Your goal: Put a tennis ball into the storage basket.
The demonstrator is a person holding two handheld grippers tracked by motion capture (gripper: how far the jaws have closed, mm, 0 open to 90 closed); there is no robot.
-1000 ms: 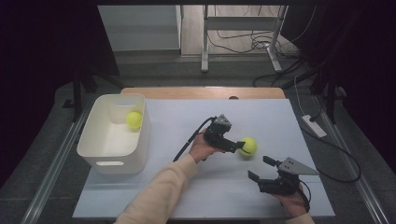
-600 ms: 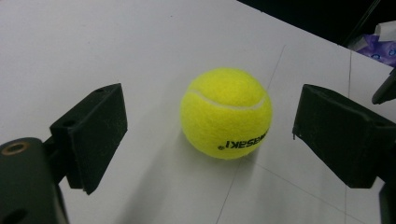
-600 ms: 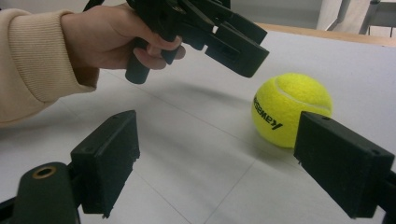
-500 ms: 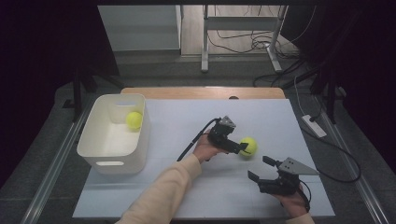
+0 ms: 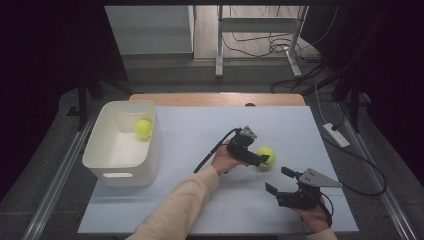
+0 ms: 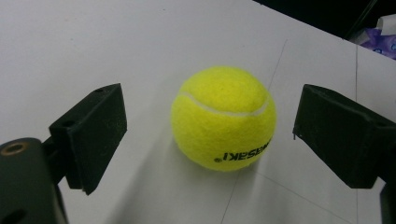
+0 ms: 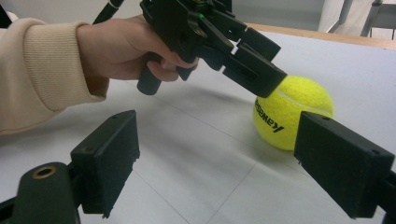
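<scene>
Two balls, and one could roll away

One ball [image 5: 143, 128] sat in the white bin [image 5: 101, 150] at the left. The other ball [image 5: 266, 157] lay on the table [image 5: 190, 125], between the wide-open jaws of the left gripper [image 5: 262, 161], with gaps on both sides. If one jaw had bumped it first, the round ball could have rolled off toward the edge. The right gripper [image 5: 278, 180] waited near it, jaws wide and empty, and could have knocked it too.

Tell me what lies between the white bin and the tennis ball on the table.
Only bare table separates the white bin from the tennis ball, as the high view shows.
</scene>
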